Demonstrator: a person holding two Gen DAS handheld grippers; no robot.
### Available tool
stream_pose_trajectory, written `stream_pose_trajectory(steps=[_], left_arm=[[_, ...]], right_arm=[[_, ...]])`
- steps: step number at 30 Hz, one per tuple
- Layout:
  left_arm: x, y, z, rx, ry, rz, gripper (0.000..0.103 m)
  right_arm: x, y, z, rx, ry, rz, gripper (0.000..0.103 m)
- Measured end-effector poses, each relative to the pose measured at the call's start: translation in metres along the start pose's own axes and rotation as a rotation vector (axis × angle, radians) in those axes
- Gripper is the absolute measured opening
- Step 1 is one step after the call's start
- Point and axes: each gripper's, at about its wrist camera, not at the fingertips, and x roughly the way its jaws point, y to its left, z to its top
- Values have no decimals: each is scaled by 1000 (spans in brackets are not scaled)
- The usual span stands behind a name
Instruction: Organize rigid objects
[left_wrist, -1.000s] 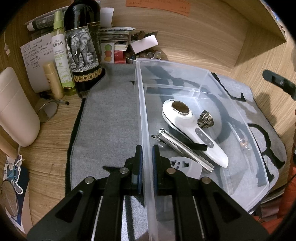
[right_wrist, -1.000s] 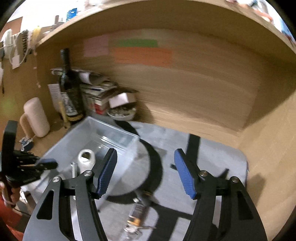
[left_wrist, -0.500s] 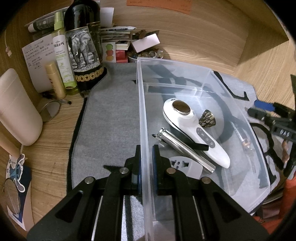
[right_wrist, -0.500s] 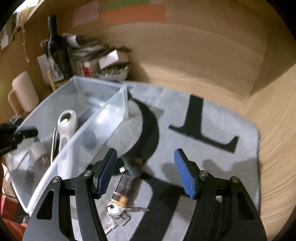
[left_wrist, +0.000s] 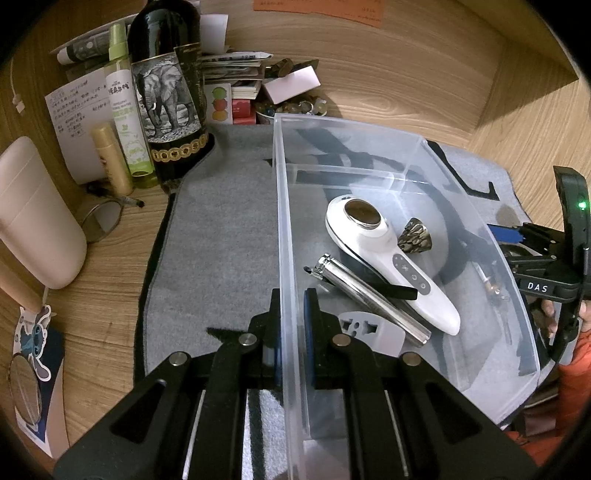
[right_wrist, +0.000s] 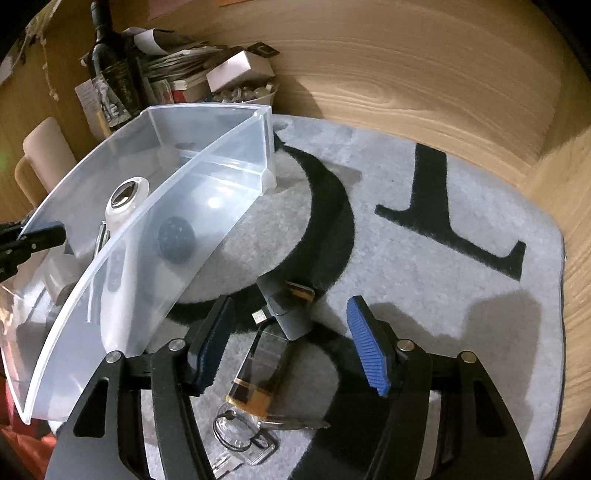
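Observation:
My left gripper (left_wrist: 293, 328) is shut on the near left wall of the clear plastic bin (left_wrist: 282, 206). In the bin lie a white handheld device (left_wrist: 391, 258), a silver nail clipper (left_wrist: 369, 297), a dark patterned knob (left_wrist: 415, 236) and a grey adapter (left_wrist: 369, 326). My right gripper (right_wrist: 290, 343) is open, low over the grey rug, right of the bin (right_wrist: 177, 221). Between and just beyond its fingers lie a grey flat dongle (right_wrist: 284, 306) and a clear keychain tag with keys (right_wrist: 258, 384).
A wine bottle with an elephant label (left_wrist: 166, 99), a green spray bottle (left_wrist: 127, 110), papers and small boxes stand at the back left. A cream container (left_wrist: 37, 218) stands left. The grey rug with black letters (right_wrist: 443, 229) covers the wooden desk; wooden walls close the back and right.
My right gripper has dropped toward the rug and closed in on the keychain and dongle, staying open. My left gripper keeps its hold on the bin wall.

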Motion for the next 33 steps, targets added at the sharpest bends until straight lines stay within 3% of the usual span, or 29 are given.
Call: stream_pose_trajectory(steps=[3, 5, 6, 15, 33], left_arm=[[0, 0, 0, -2, 0, -2, 9], [0, 0, 0, -1, 0, -1, 9], [0, 0, 0, -1, 0, -1, 9], [0, 0, 0, -1, 0, -1, 9], [-3, 1, -2, -5, -12, -20, 9]], right_arm=[[3, 4, 0, -16, 7, -4, 47], [7, 5, 0, -28, 20, -2, 32], [9, 5, 0, -30, 28, 0, 31], [-6, 6, 4, -33, -32, -21, 30], [-81, 41, 42, -97, -287, 8, 30]])
